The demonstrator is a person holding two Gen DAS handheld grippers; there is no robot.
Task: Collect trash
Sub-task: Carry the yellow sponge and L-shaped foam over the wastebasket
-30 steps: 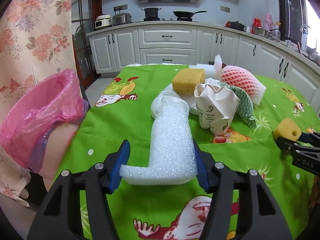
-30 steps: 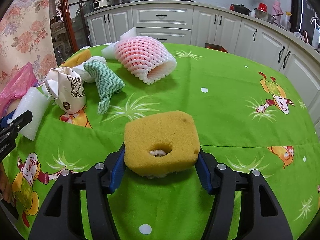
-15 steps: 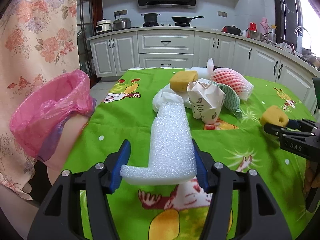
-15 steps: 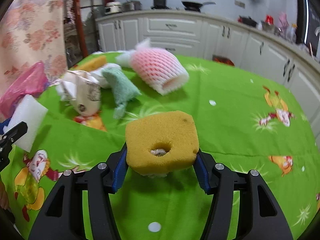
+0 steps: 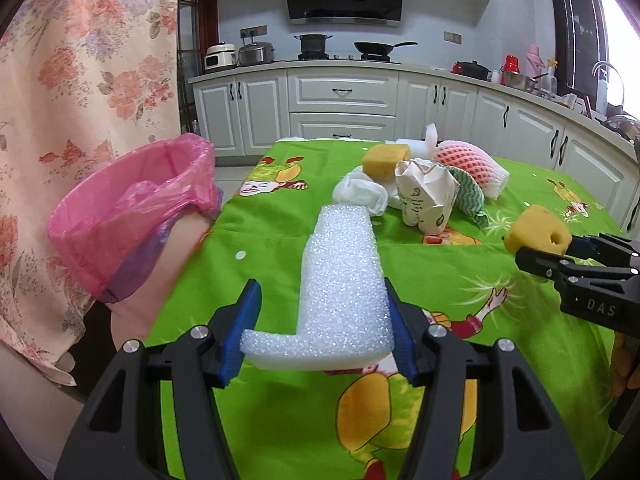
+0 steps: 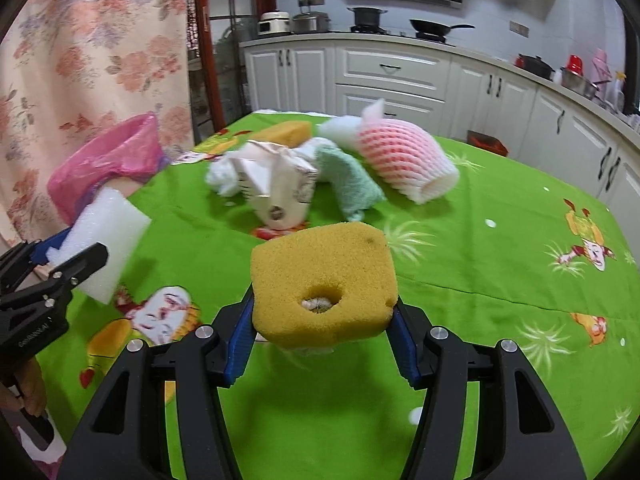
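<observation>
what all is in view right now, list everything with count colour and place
foam piece: 1, white, in left claw
holed sponge: 1, yellow, in right claw
second sponge: 1, yellow, far side of the pile
paper bag: 1, cream, crumpled, pile middle
rag: 1, green, beside the bag
fruit net: 1, pink and white, behind the rag
wad: 1, white, left of the bag
bin liner: 1, pink, at the table's left edge
tablecloth: 1, green, cartoon print
cabinets: white, back wall
pots and pan: dark, on the stove
left claw: shut on foam piece
right claw: shut on holed sponge
</observation>
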